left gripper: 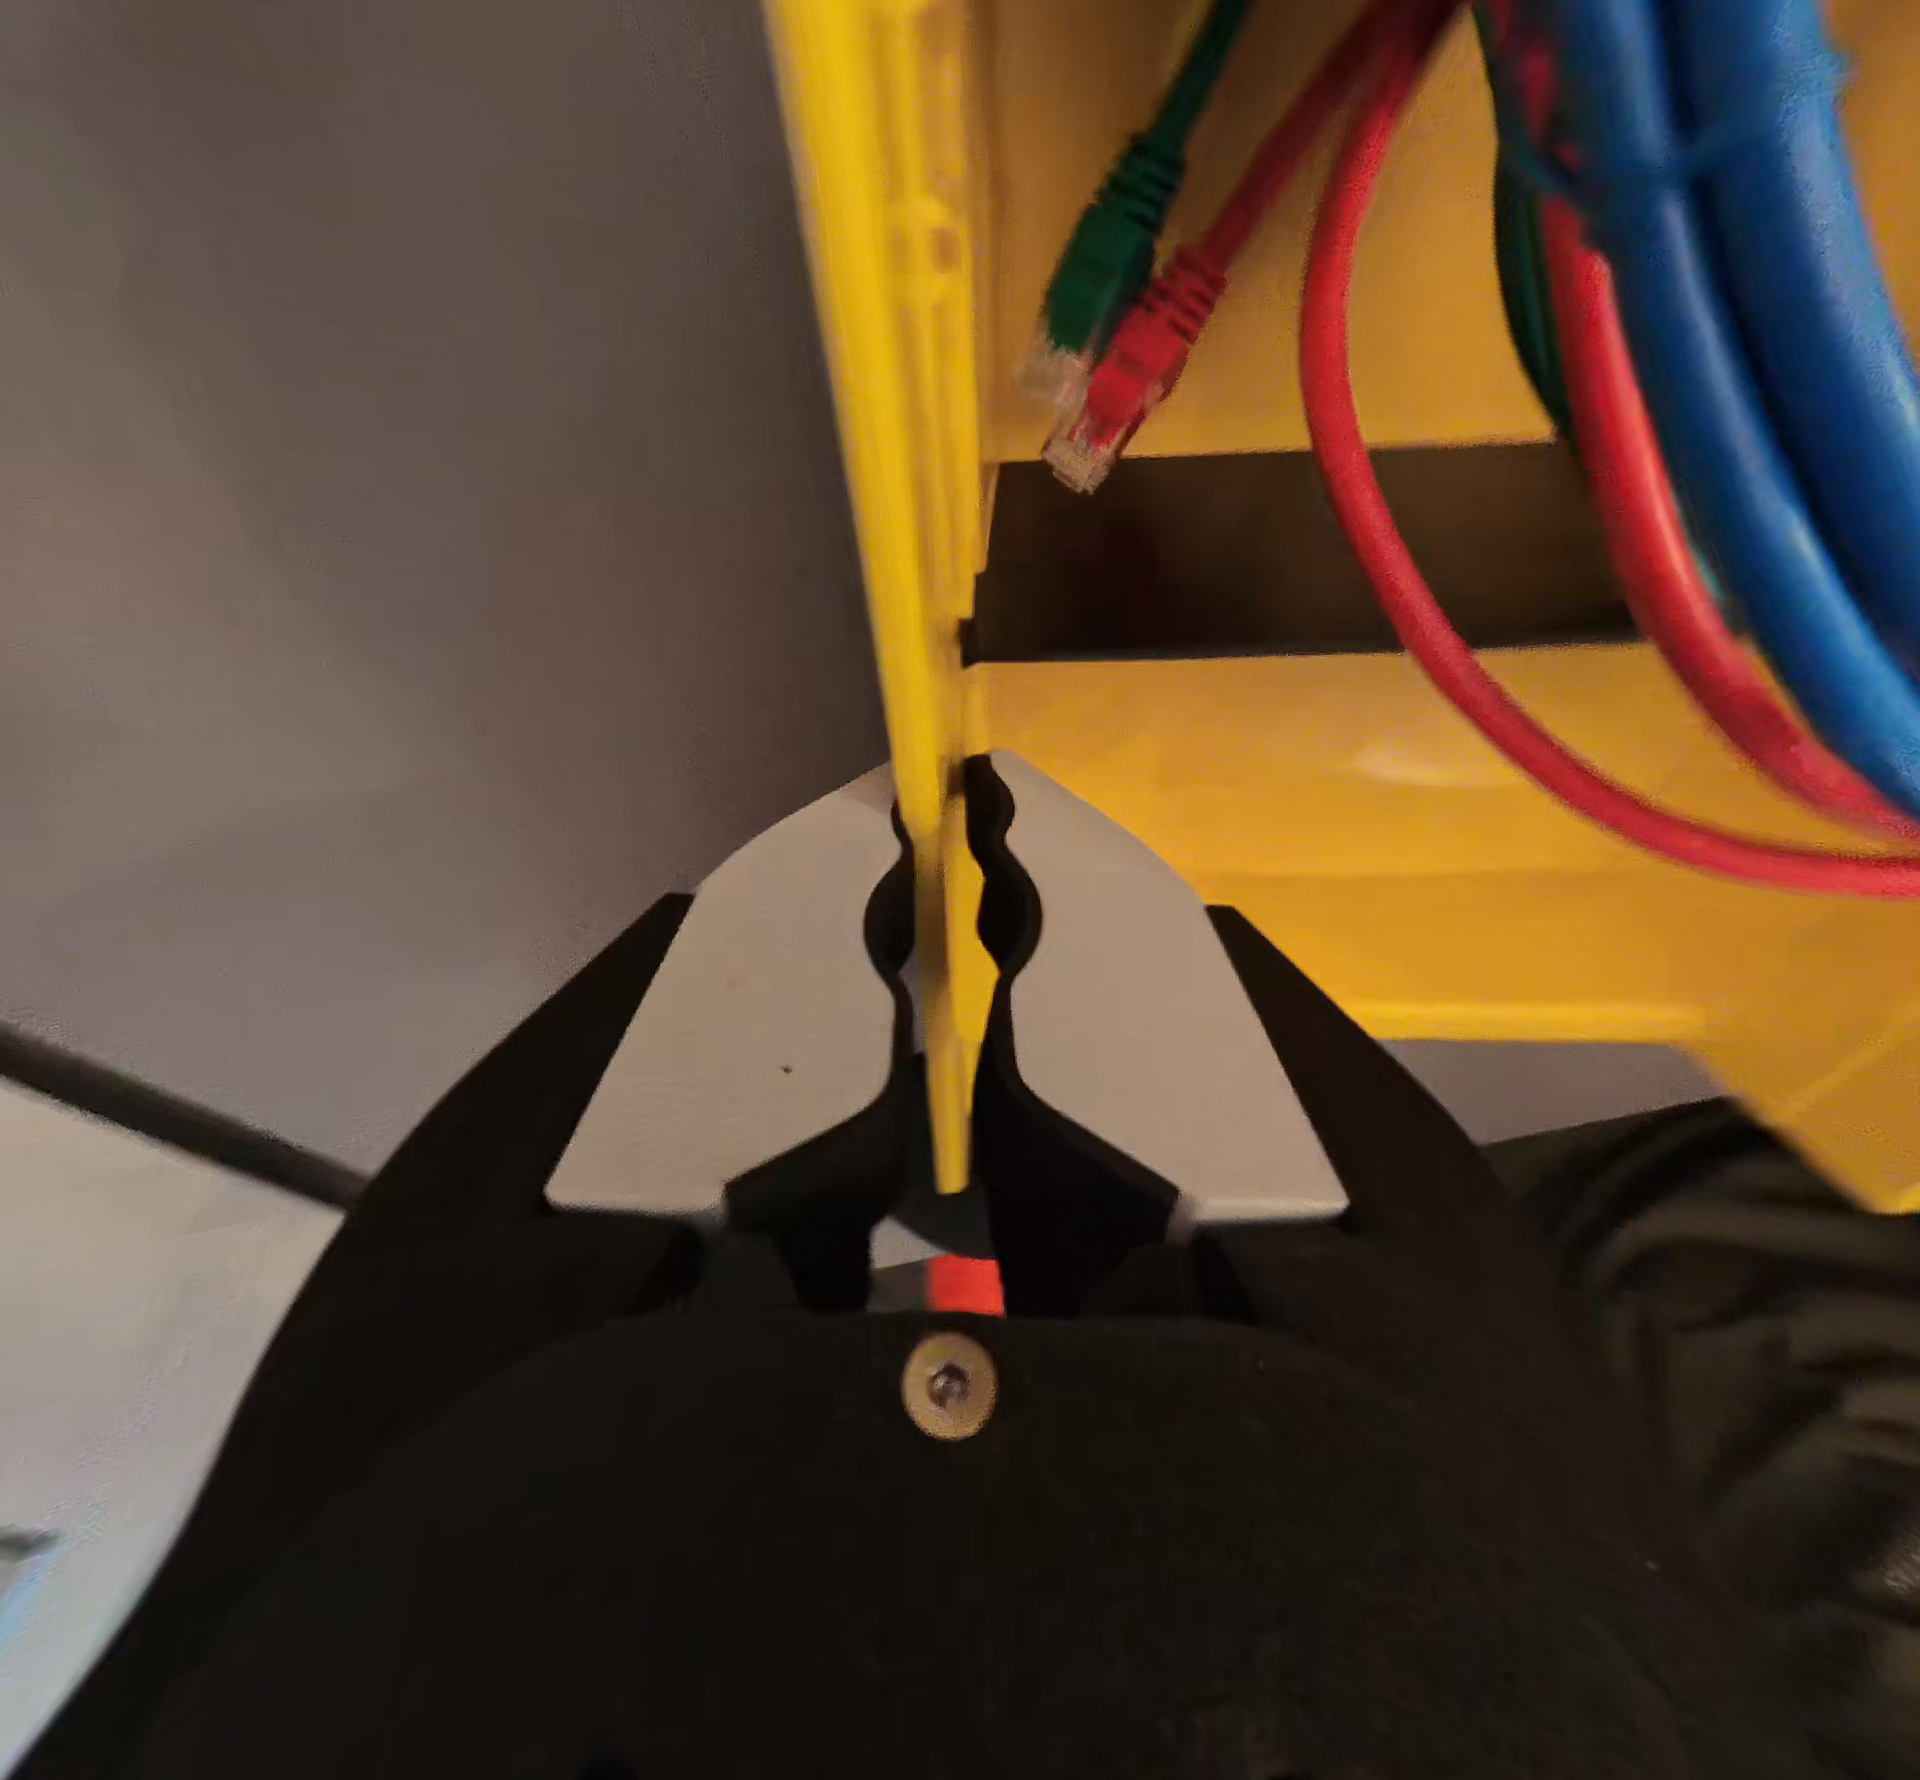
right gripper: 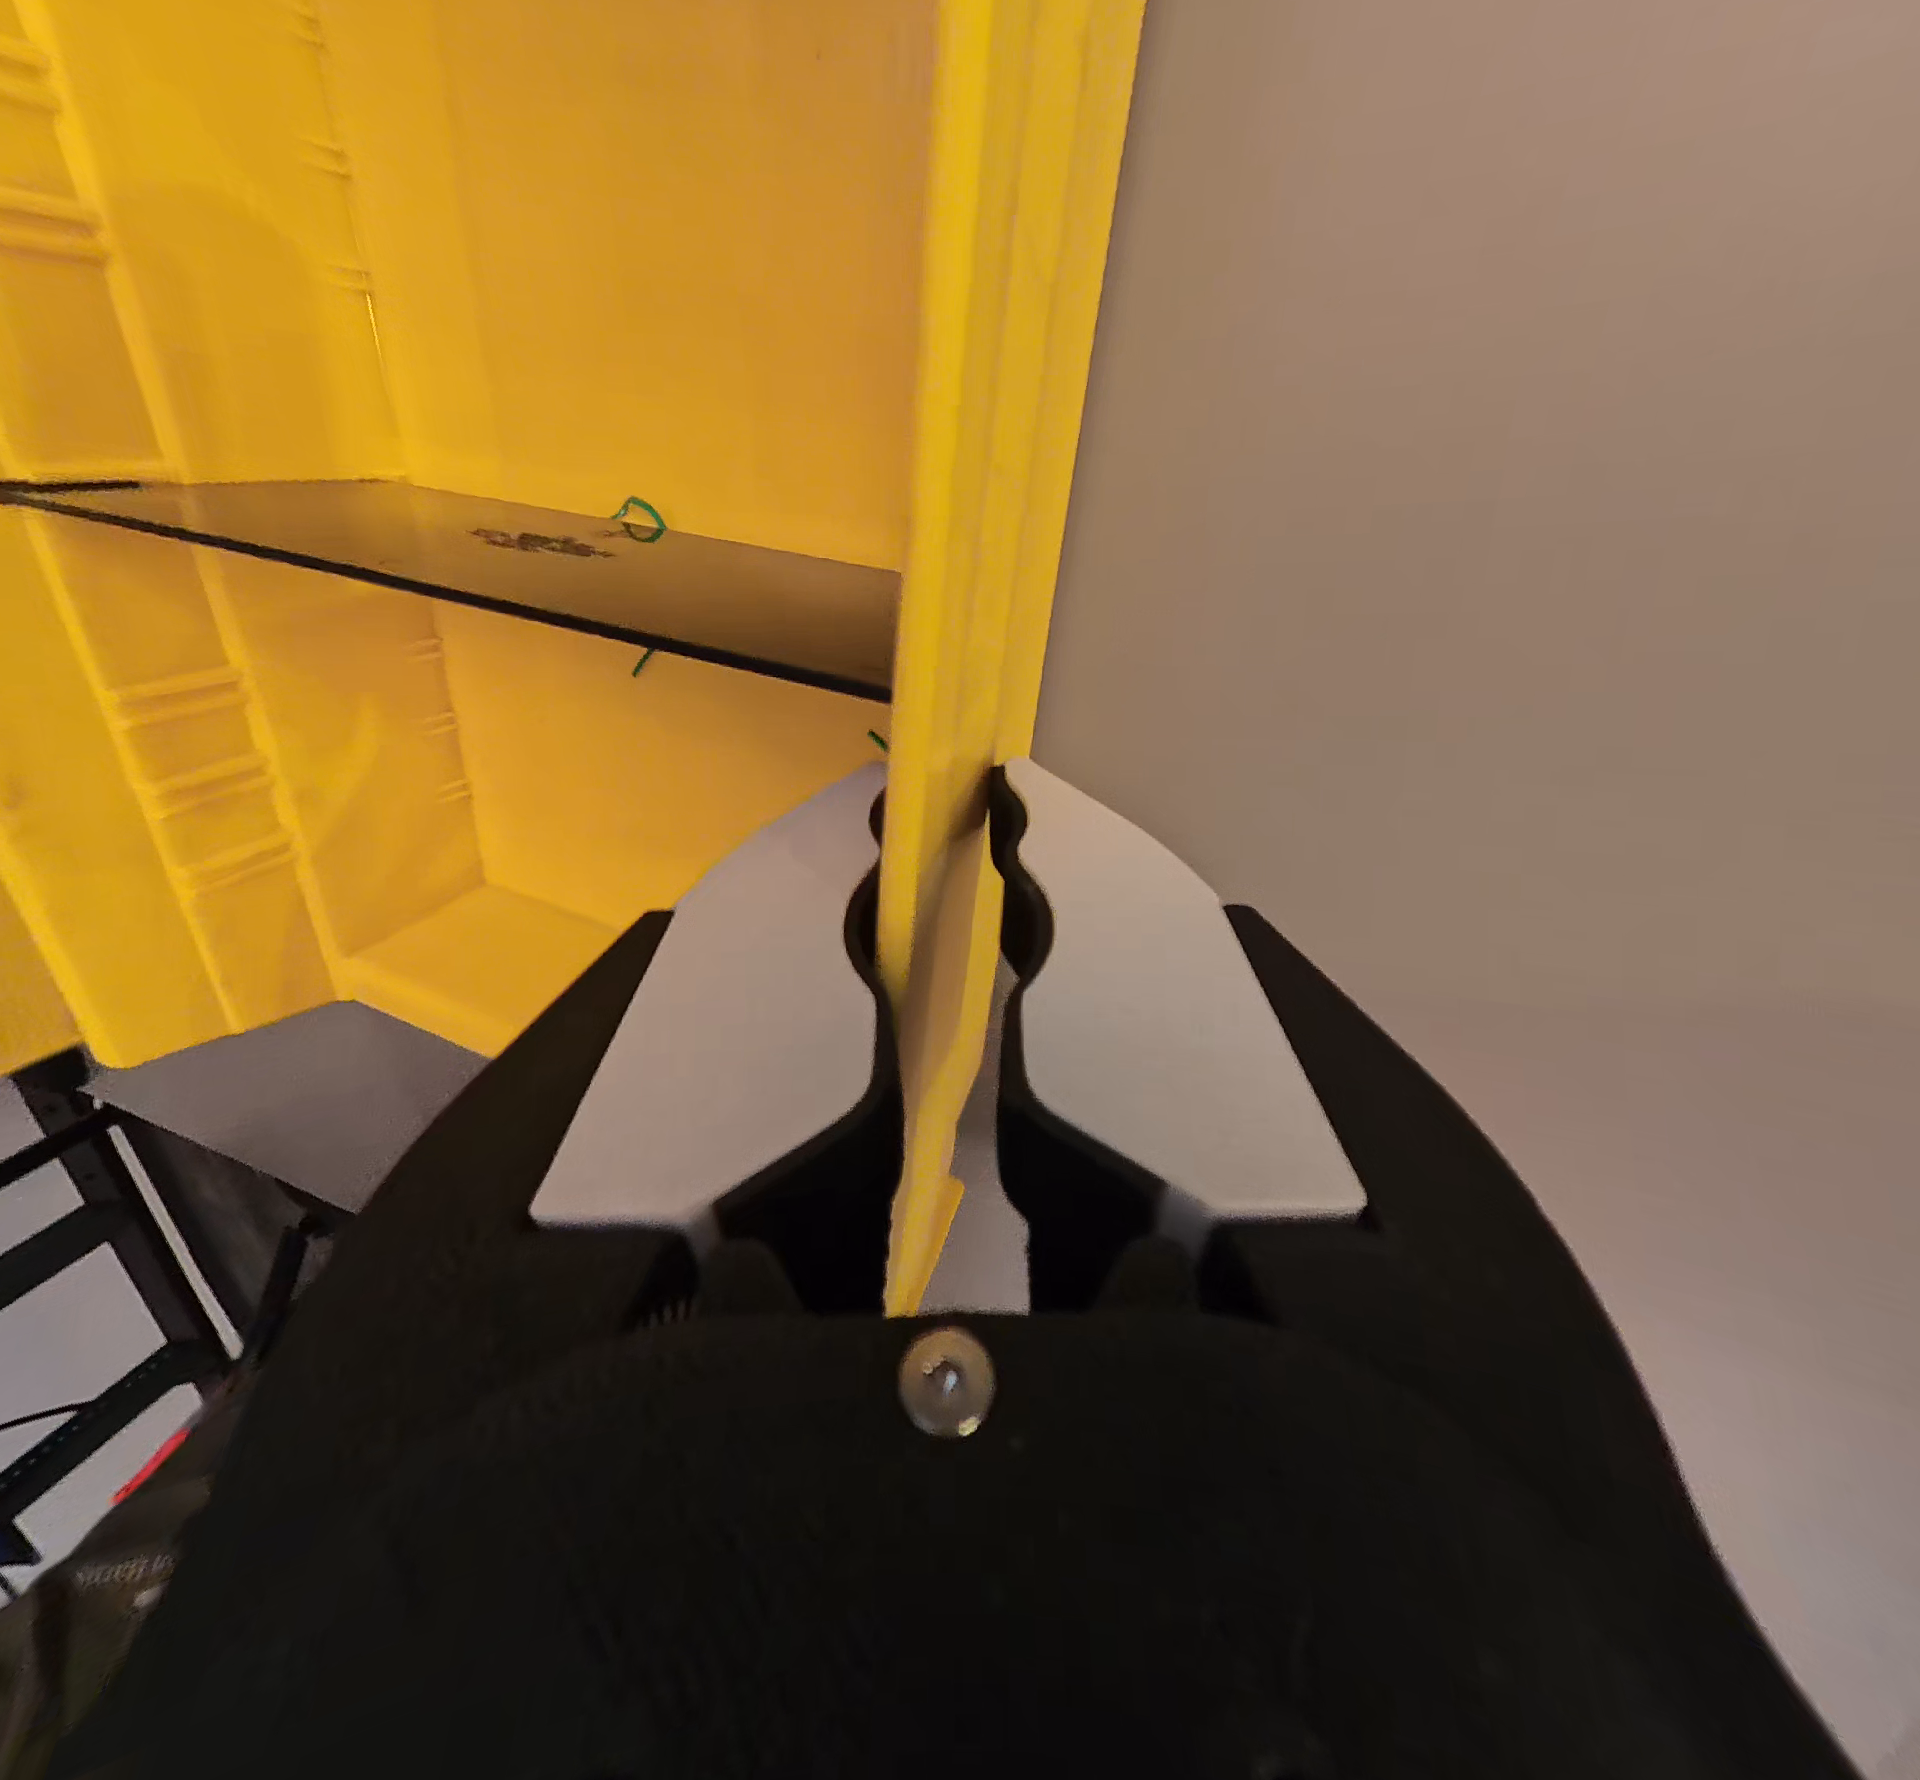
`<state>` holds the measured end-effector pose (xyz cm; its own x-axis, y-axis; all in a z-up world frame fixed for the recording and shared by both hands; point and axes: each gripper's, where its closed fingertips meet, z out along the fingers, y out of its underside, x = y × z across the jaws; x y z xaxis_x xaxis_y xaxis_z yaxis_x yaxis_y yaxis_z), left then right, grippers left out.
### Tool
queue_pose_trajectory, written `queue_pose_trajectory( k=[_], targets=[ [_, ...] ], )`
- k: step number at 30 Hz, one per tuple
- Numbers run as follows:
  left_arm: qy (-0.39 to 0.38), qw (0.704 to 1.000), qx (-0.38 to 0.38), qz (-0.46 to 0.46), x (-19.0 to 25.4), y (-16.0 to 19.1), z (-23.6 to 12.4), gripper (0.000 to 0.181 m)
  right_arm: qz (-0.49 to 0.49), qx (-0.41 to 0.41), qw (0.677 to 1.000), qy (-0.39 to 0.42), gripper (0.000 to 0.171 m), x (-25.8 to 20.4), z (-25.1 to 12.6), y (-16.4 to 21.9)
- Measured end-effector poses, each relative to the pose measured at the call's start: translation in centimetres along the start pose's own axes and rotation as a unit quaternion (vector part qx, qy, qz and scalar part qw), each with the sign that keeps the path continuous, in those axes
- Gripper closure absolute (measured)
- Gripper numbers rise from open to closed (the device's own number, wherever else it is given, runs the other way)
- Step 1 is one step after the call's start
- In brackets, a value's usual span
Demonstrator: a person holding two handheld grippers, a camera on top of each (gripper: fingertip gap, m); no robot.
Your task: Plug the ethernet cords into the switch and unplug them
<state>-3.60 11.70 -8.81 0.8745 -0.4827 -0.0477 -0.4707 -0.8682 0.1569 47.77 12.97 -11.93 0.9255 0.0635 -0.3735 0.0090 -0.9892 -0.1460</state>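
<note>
My left gripper [left gripper: 940, 795] is shut on the left wall edge of a yellow plastic bin [left gripper: 914, 380]. My right gripper [right gripper: 940, 785] is shut on the right wall edge of the same yellow bin [right gripper: 1018, 276]. Inside, in the left wrist view, a green ethernet cord [left gripper: 1107, 265] and a red ethernet cord [left gripper: 1153, 338] hang with loose clear plugs. A red cord loop [left gripper: 1392, 567] and thick blue cords [left gripper: 1714, 328] hang to the right. A black flat panel [left gripper: 1247, 556] crosses the bin; it also shows in the right wrist view [right gripper: 520, 546]. No switch ports show.
A grey wall [left gripper: 416, 380] stands behind the bin, also in the right wrist view [right gripper: 1507, 483]. A black metal rack [right gripper: 94, 1242] is at the lower left. A small green tie [right gripper: 639, 520] sits on the panel. Dark fabric [left gripper: 1714, 1315] lies lower right. Left tips to right tips: about 50 centimetres.
</note>
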Motion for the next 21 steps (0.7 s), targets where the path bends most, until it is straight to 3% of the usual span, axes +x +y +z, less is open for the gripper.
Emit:
queue_pose_trajectory(
  k=[3,16,21],
  targets=[
    [0.057,0.995,0.041,-0.067,-2.5,1.6,0.4,0.177,-0.016,-0.009,1.0,-0.003,0.155,-0.8,0.4,-0.1],
    [0.07,0.951,0.139,-0.269,-15.5,12.1,2.5,0.178,-0.026,-0.011,0.999,-0.025,0.154,-2.4,1.1,-1.0],
    [0.056,0.944,0.152,-0.288,-17.9,14.9,3.0,0.178,-0.045,-0.034,0.998,0.002,0.156,-2.7,1.2,-0.3]
  ],
)
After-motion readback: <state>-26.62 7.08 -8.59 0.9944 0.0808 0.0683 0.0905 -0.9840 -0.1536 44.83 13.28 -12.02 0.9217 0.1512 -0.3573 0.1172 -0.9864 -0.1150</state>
